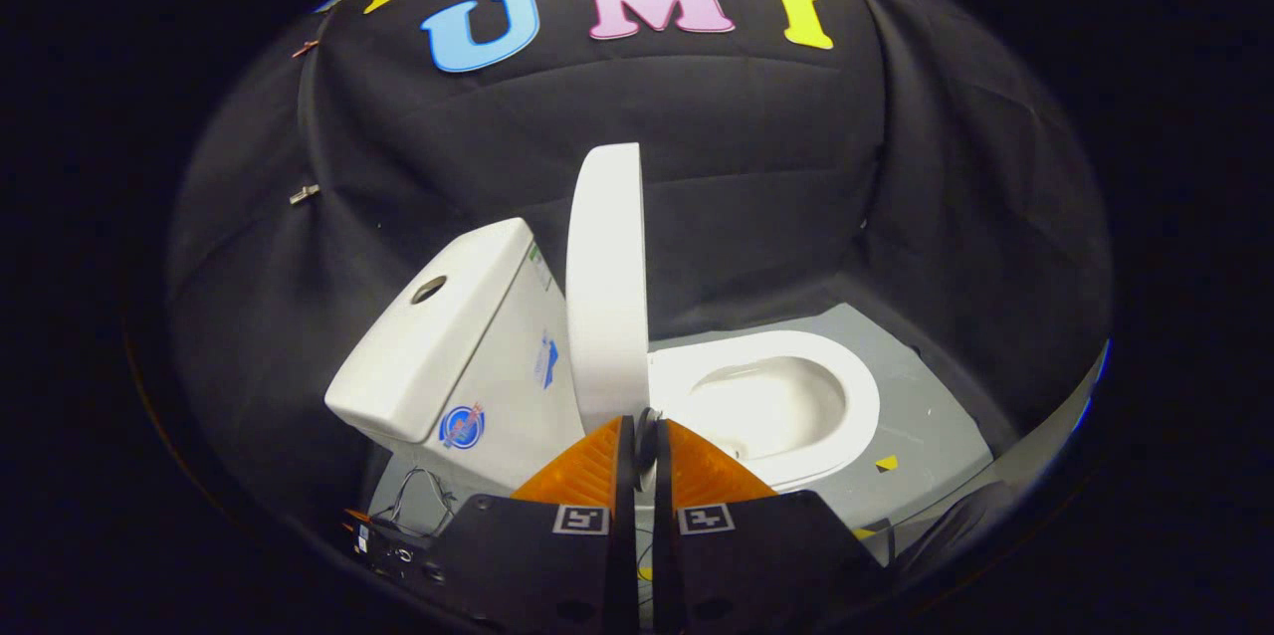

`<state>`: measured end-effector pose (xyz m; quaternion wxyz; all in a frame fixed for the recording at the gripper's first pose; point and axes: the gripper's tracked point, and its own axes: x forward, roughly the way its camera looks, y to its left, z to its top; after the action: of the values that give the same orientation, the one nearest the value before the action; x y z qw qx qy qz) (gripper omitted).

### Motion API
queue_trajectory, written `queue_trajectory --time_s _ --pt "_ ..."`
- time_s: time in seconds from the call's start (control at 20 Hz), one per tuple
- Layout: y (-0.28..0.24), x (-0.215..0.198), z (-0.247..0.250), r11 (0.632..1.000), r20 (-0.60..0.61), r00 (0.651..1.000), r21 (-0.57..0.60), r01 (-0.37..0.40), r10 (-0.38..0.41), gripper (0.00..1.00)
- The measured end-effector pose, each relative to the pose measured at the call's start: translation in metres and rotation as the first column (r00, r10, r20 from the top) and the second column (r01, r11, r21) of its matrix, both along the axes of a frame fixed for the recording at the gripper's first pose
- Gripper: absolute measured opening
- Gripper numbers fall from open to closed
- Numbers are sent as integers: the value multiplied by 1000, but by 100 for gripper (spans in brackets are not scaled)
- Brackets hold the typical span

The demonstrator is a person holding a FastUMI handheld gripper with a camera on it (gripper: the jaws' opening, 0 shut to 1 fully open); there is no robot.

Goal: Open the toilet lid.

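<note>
I cannot make out the tangle of wires (pixel 413 501) on the floor (pixel 926 416) below the tank (pixel 438 336); it is small and partly cut off by my gripper (pixel 642 441). The tank stands to the left, its flush button (pixel 429 290) on top. Just right of it the toilet lid (pixel 605 287) stands raised, nearly upright, long axis vertical, seen almost edge-on, leaning toward the tank. The lid's lower end is hidden behind my fingers (pixel 587 466). Those fingers are nearly pressed together, with a thin slit between them; whether they pinch the lid's bottom edge I cannot tell. To the right the seat (pixel 856 396) and bowl (pixel 771 406) lie open, with grey floor beyond them running to the cloth wall (pixel 756 167).
</note>
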<state>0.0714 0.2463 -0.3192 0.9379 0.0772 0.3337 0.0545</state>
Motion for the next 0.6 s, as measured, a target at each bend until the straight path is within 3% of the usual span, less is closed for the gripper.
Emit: queue_trajectory --time_s 0.6 --pt "93 -12 3 984 40 992 -141 -109 116 11"
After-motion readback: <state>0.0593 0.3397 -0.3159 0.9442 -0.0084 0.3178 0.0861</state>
